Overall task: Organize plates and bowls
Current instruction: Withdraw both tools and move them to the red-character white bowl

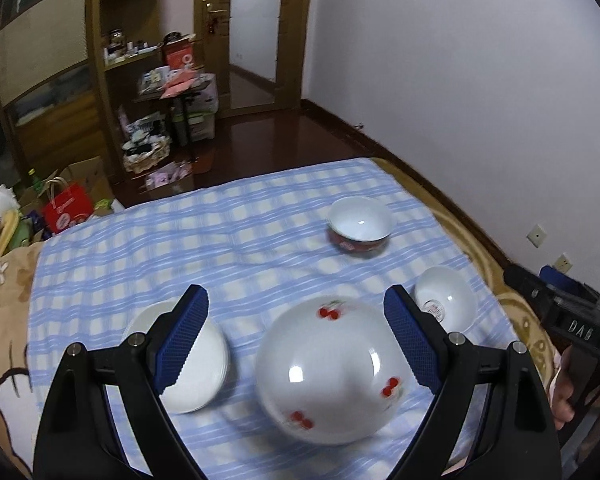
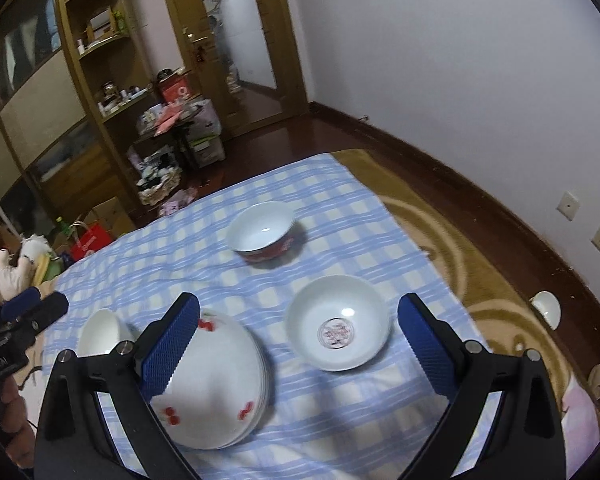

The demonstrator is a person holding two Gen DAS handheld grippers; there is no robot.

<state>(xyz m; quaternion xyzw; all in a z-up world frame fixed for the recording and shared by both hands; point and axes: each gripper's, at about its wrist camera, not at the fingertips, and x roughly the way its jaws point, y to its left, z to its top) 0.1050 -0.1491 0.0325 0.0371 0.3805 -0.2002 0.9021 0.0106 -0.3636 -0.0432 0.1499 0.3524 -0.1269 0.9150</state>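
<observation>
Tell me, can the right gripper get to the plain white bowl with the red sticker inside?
Probably yes. The right gripper is wide open and empty, and the plain white bowl with the red sticker inside sits between and below its fingers on the blue checked cloth, nothing blocking it.

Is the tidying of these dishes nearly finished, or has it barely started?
Partly done, it seems. The cherry-patterned plates sit in one stack and the plain white plates in another. Nothing is in hand: the left gripper and right gripper are both open and empty. Left: the red bowl and the white bowl stand apart on the checked cloth.
</observation>
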